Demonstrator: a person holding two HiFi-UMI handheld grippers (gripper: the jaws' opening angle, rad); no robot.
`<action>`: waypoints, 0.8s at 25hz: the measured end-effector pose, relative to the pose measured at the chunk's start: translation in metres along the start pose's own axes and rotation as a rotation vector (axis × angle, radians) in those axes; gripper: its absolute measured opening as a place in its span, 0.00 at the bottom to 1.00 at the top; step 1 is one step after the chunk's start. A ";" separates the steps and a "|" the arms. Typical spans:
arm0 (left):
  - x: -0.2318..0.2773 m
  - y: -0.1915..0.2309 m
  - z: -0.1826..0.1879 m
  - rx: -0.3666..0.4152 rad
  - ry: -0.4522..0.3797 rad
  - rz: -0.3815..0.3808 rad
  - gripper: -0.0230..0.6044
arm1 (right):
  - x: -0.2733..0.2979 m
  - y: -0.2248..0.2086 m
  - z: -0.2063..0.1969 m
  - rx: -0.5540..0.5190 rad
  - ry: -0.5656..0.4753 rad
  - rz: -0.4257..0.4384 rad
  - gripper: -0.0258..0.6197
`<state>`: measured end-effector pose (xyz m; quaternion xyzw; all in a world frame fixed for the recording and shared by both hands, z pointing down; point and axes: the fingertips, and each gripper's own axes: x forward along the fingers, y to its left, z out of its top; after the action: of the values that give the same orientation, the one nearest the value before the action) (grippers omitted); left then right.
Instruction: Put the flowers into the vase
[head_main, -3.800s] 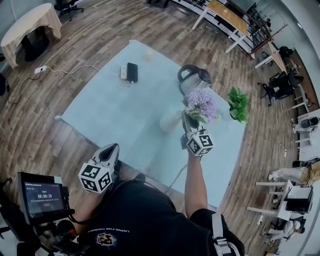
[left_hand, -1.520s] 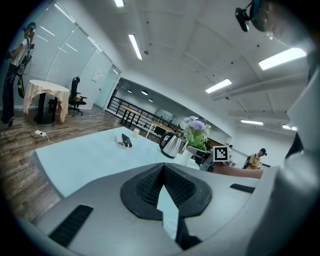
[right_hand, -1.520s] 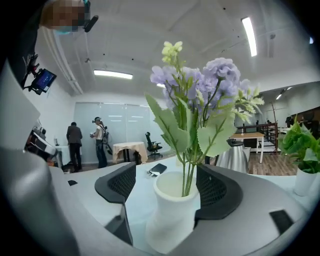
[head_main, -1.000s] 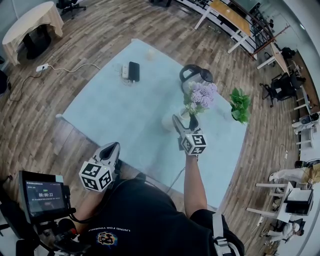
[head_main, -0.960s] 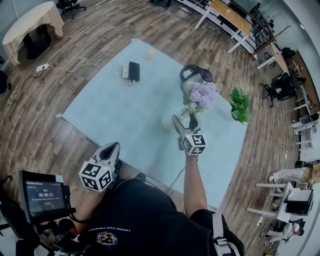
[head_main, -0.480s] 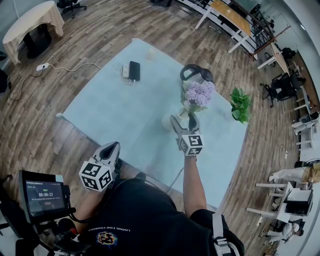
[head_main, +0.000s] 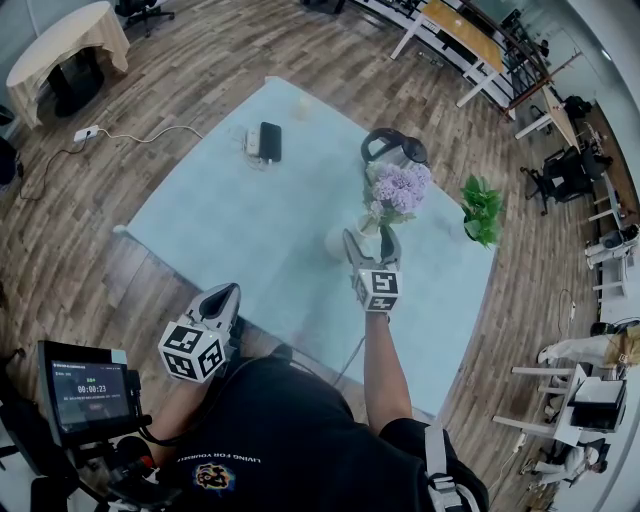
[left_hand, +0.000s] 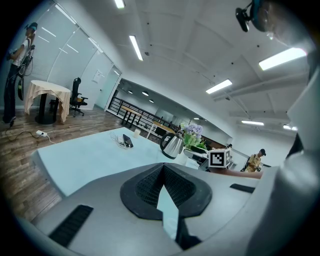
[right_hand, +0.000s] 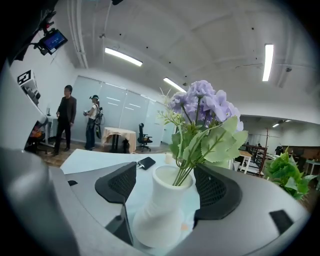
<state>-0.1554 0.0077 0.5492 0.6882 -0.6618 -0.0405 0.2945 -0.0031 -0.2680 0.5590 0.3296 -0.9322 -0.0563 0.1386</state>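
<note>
A white vase (right_hand: 161, 216) stands on the pale blue table (head_main: 230, 215), and the purple flowers (right_hand: 204, 107) rise from its mouth with their stems inside. My right gripper (right_hand: 164, 186) is open, one jaw on each side of the vase neck, and neither jaw seems to touch it. In the head view the flowers (head_main: 397, 188) stand just past the right gripper (head_main: 369, 243), with the vase (head_main: 338, 243) below it. My left gripper (head_main: 221, 297) hangs shut and empty at the table's near edge, far from the vase. From the left gripper view (left_hand: 162, 172) the flowers (left_hand: 192, 131) show far off.
A steel kettle (head_main: 393, 148) stands right behind the flowers. A green leafy plant (head_main: 481, 208) is at the table's right side. A black phone (head_main: 269, 141) with a white cable lies at the far left. Two people (right_hand: 65, 117) stand in the room beyond.
Over the earlier frames the flowers travelled left to stand over the vase. In the last second the right gripper drew slightly back with its jaws apart. The left gripper stayed still.
</note>
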 end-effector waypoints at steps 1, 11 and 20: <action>0.000 0.000 0.000 0.000 0.000 0.001 0.05 | 0.000 -0.001 -0.001 0.004 0.005 -0.008 0.57; 0.000 0.001 -0.001 0.000 -0.001 0.000 0.05 | 0.002 -0.007 -0.012 0.089 0.008 -0.016 0.57; -0.001 0.003 -0.001 -0.002 -0.003 0.004 0.05 | 0.004 -0.007 -0.026 0.140 0.028 -0.016 0.57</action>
<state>-0.1576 0.0090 0.5509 0.6866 -0.6635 -0.0416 0.2942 0.0059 -0.2765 0.5830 0.3469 -0.9290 0.0125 0.1279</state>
